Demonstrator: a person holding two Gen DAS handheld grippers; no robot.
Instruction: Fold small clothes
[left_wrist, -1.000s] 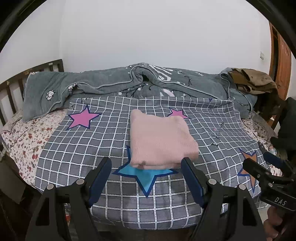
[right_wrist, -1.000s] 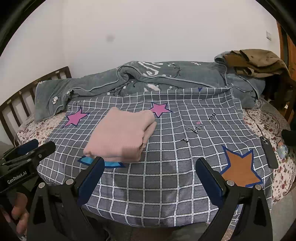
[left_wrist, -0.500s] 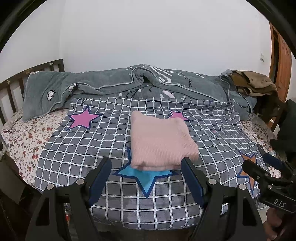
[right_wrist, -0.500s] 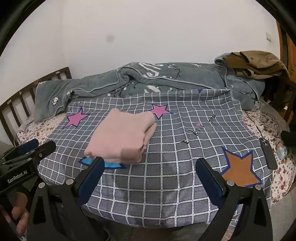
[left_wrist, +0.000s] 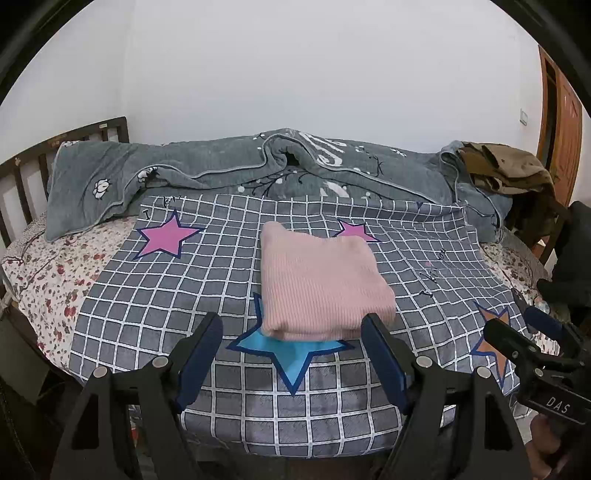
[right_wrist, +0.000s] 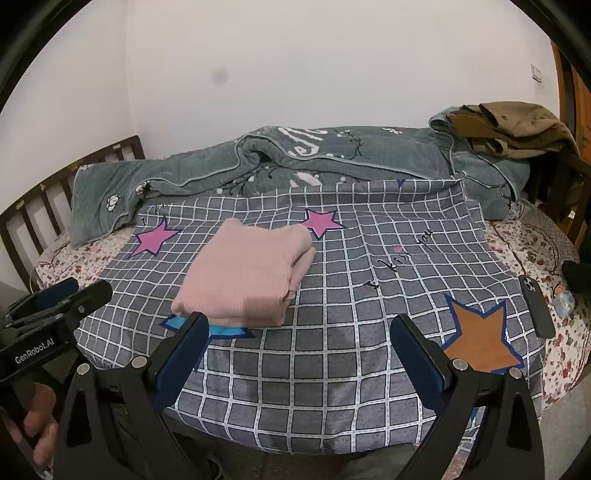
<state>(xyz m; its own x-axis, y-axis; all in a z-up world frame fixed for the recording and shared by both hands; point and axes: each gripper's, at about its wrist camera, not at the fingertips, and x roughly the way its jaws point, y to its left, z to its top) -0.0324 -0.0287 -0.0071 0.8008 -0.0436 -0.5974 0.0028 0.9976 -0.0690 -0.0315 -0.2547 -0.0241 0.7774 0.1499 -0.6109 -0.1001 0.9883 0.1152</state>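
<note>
Both grippers hang above the near edge of a bed, and neither holds anything.

From the left wrist view, the left gripper (left_wrist: 291, 332) has its two blue-padded fingers (left_wrist: 199, 354) spread wide apart with nothing between them. Just beyond the fingertips lies the pink garment (left_wrist: 321, 284), folded into a neat thick rectangle. It rests on a grey checked cover (left_wrist: 155, 302) spread over the bed, near the middle of the cover's near half, and partly overlaps a blue star (left_wrist: 291, 354) printed on the cover. A pink star (left_wrist: 168, 236) sits toward the cover's far left corner. A rumpled grey blanket (left_wrist: 207, 173) runs along the far edge of the bed, with brown clothes (left_wrist: 506, 170) piled at its right end. A floral sheet (left_wrist: 48, 273) shows at the left edge. The right gripper (left_wrist: 532, 332) pokes in at the lower right edge of this view.

From the right wrist view, the right gripper (right_wrist: 299, 332) is likewise wide open and empty, over bare checked cover. The folded pink garment (right_wrist: 243, 277) lies ahead and to the left, its near edge touching the tip of the left-hand finger in the picture. An orange star (right_wrist: 480, 339) is printed near the cover's near right corner. A dark phone (right_wrist: 535, 306) lies on the floral sheet beside the cover's right edge. The left gripper (right_wrist: 70, 295) enters at the left edge, a hand (right_wrist: 33, 428) gripping its handle.
</note>
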